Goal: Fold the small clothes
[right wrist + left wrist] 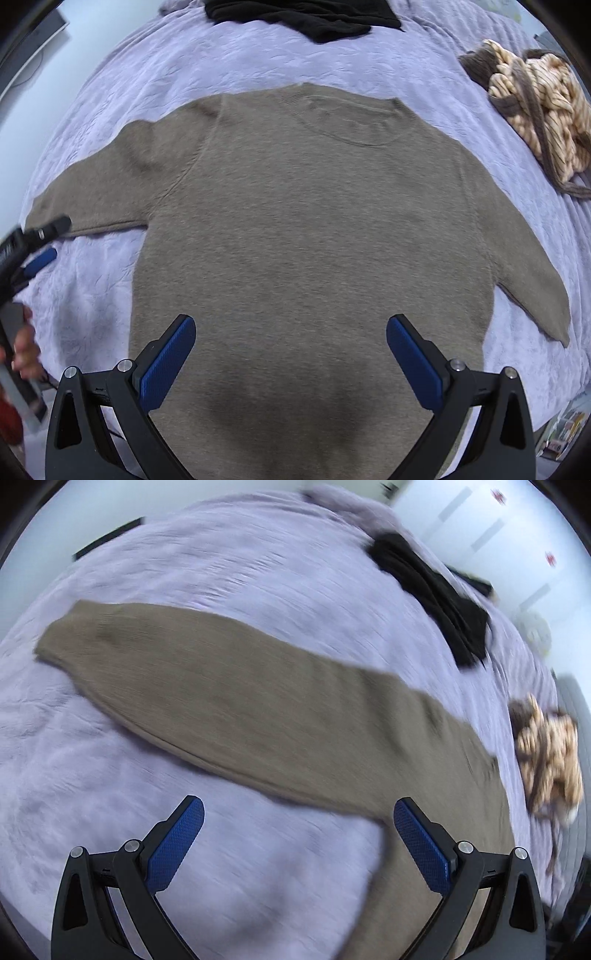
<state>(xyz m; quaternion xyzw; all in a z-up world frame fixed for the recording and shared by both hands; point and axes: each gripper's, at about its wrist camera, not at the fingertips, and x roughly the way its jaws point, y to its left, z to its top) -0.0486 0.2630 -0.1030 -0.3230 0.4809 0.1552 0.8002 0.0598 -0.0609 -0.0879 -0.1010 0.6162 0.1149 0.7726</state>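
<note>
On the bed, over the lilac cover, the brown sweater lay spread flat, neck away from me and both sleeves out to the sides. My right tool hovered above the lower body of the sweater with its blue pads wide apart, gripping nothing. My left tool was likewise released and empty, hanging over the cover just beside the left sleeve, which ran long and straight across that view. The left picture was smeared, so I could not judge the tool's height above the cloth.

I judged the step to be the first fold, bringing that sleeve in over the body. To do it well I would pinch near the cuff, taking only the sleeve and none of the cover, lift just enough to clear, and lay it straight across the chest. A black garment and a striped bundle sat well apart, out of the way
</note>
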